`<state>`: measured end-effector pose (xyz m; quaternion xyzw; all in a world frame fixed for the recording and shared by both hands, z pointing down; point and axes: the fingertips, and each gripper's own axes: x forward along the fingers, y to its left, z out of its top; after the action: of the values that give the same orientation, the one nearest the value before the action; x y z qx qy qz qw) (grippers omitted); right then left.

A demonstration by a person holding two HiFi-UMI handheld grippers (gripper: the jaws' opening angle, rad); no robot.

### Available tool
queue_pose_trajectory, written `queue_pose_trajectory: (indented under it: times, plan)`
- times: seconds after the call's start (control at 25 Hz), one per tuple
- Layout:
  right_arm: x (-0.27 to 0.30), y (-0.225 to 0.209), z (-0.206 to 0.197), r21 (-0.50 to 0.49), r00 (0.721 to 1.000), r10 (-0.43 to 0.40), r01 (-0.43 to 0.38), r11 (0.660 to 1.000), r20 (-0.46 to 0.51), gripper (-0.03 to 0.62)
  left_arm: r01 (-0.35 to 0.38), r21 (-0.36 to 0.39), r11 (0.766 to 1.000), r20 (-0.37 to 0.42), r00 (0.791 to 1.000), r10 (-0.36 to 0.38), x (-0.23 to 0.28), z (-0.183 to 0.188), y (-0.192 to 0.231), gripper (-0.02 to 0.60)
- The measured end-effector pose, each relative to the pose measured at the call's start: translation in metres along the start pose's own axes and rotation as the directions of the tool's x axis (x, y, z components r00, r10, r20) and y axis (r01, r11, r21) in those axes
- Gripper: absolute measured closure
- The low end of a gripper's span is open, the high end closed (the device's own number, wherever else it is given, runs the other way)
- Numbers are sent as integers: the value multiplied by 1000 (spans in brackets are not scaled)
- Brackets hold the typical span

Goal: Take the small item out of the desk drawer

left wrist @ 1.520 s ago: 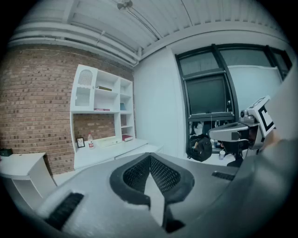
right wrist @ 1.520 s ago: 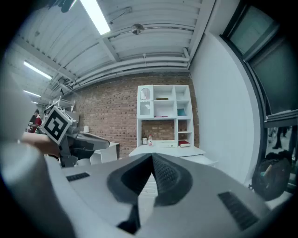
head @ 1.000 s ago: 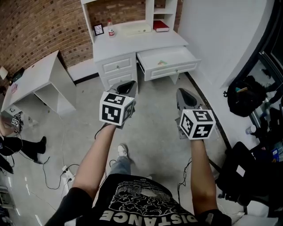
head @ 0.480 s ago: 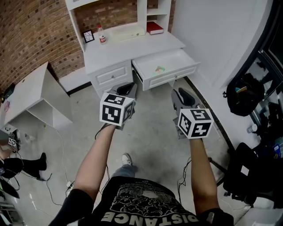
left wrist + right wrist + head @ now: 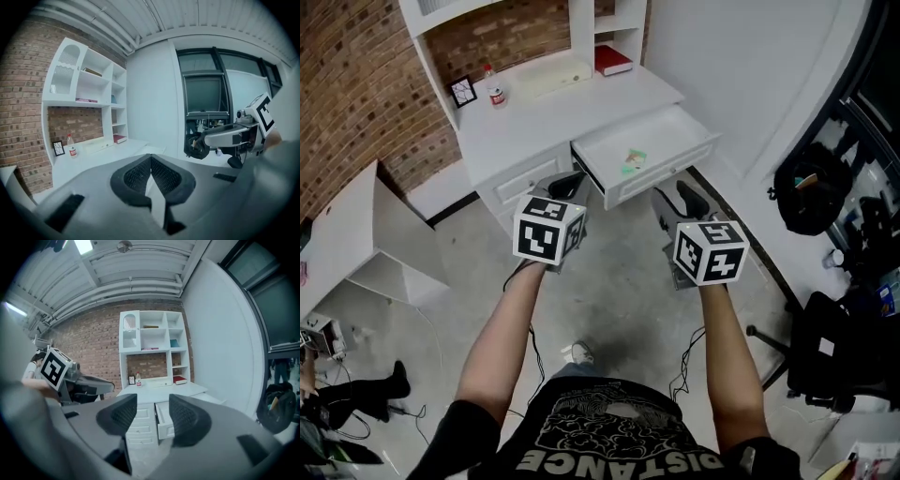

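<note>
Shirt print (image 5: 609,461) "DISTANCE"; bottle (image 5: 495,93) label red, illegible; drawer (image 5: 671,141) open.

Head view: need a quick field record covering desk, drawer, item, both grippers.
desk: white wooden desk with hutch shelves
drawer: right-hand white drawer, pulled open
item: small green item lying on the drawer floor, untouched
desktop: red book, small bottle with red label, black-framed picture
left gripper: jaws together, empty
right gripper: jaws opening, nothing between them, short of the drawer
</note>
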<state>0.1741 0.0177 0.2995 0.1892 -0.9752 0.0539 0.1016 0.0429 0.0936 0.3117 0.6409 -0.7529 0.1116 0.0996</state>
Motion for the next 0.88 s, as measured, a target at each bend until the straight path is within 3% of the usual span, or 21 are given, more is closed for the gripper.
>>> queue_pose_trajectory:
  times: [0.28,0.6,0.88]
  plan:
    - [42,12,3,25,998,-48,49,998,-27,329,37,5,999,0,999,-37,18,0,47,575]
    - [71,17,3,36,996,-82,83,996,-32,307,84,5,996,4,996,-84,38,0,64,575]
    - [94,4,0,65,995,-101,102,993,-27,282,84,10,996,5,996,-84,62,-5,80,575]
